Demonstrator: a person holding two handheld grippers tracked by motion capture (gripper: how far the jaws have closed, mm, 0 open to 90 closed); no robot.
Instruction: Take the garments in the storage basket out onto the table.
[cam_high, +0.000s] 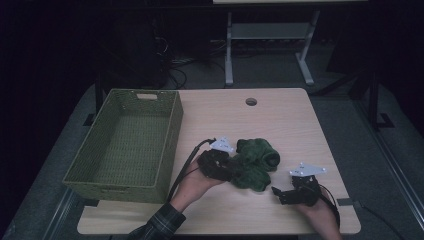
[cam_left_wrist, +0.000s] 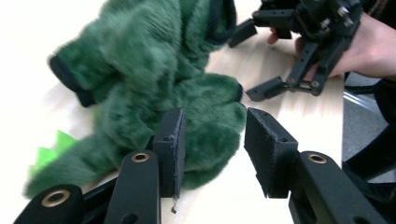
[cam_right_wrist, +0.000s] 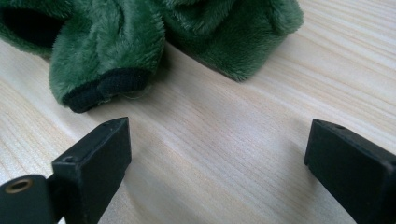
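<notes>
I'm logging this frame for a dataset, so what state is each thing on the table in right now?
Green fleece garment: crumpled in a heap on the table, outside the basket.
Woven basket: upright, empty.
Left claw: open, jaws either side of a fold of the fleece, not yet closed on it.
Right claw: open wide, holding nothing, just short of a dark-edged cuff.
</notes>
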